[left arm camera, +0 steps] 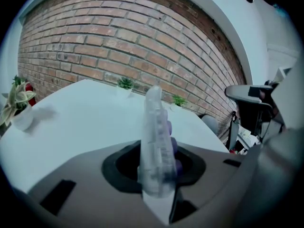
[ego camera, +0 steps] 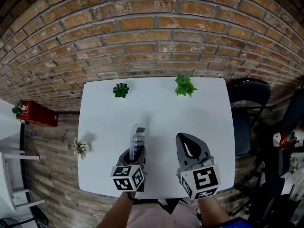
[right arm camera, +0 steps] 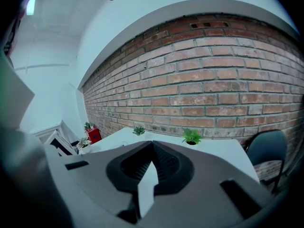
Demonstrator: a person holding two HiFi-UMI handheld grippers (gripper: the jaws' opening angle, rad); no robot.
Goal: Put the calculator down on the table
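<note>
Nearest the person, the left hand-held gripper was clamped on the calculator, its jaws pressing the lower end of the pale casing. In the left gripper view the calculator stood on edge between the jaws of the left hand-held gripper, thin side toward the camera, with purplish keys showing along one face. Beside it, the right hand-held gripper had its jaws together with nothing between them, which the right gripper view confirmed.

Both tools were over the near part of the white worktop. The calculator reached forward from the jaws above that surface. Whether its far tip touched the top could not be told. It was not lying flat, and the grip had not been let go.

The task looked to be in its last stretch: laying the calculator flat on the worktop and opening the jaws remained. The bare surface ahead left plenty of room. The succulent and the leafy plant were well apart at the far edge, before the brick wall.
</note>
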